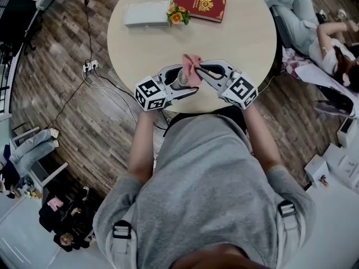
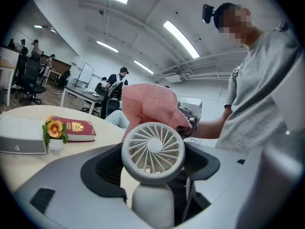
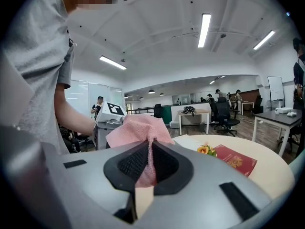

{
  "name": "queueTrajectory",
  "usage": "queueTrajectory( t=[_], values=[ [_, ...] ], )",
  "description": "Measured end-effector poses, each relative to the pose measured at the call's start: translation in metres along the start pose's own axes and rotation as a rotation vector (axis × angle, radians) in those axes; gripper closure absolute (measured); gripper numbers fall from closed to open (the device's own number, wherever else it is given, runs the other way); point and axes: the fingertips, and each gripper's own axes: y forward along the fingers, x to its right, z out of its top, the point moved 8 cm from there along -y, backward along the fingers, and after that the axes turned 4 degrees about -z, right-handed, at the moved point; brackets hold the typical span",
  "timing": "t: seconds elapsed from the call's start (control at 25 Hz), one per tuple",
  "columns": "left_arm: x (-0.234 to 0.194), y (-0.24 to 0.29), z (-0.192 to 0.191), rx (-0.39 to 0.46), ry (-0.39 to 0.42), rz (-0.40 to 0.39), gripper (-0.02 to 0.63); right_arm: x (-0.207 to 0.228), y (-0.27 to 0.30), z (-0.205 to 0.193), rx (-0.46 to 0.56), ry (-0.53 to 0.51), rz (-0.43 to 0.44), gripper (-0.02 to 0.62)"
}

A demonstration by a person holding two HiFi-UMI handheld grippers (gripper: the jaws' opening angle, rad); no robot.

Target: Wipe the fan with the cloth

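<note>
On the round table [image 1: 241, 38] a red book [image 1: 200, 4] lies at 12 o'clock and a grey box [image 1: 146, 13] at 11, with a small flower [image 1: 177, 15] between them, all well apart from both grippers. At the 6 o'clock edge, the left gripper [image 2: 153, 163] clamps a white round fan [image 2: 153, 149] with a ribbed face. The right gripper [image 3: 145, 163] pinches a pink cloth [image 3: 138, 128] that touches the fan's rim at 1 o'clock.

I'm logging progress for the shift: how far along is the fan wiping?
Done: both pickups; the left gripper is shut on the fan, the right gripper on the pink cloth. In hand: the cloth lies against the back of the fan's head. Left: the fan's front, uncovered in the left gripper view; whether it was wiped cannot be told.
</note>
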Motion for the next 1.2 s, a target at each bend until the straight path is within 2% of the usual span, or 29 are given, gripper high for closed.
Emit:
queueTrajectory(
  t=[0.2, 0.28, 0.4, 0.72, 0.96, 1.2],
  values=[
    [0.015, 0.002, 0.007, 0.076, -0.024, -0.124, 0.230, 0.004, -0.002, 0.000, 0.016, 0.040, 0.006, 0.568],
    [0.016, 0.000, 0.009, 0.103, -0.030, -0.143, 0.230, 0.004, -0.002, -0.002, 0.016, 0.051, 0.005, 0.568],
    [0.012, -0.004, 0.011, 0.109, -0.019, -0.131, 0.230, 0.002, -0.003, -0.005, 0.012, 0.058, 0.003, 0.568],
    [0.003, -0.010, 0.004, 0.026, 0.032, -0.068, 0.230, -0.008, -0.006, 0.001, 0.022, 0.060, 0.064, 0.568],
    [0.003, -0.006, -0.001, -0.031, 0.044, -0.118, 0.230, -0.012, 0.002, 0.011, 0.041, 0.074, 0.156, 0.568],
    [0.011, -0.002, -0.003, -0.096, 0.088, -0.182, 0.230, -0.009, 0.010, 0.011, 0.005, 0.109, 0.193, 0.568]
  ],
)
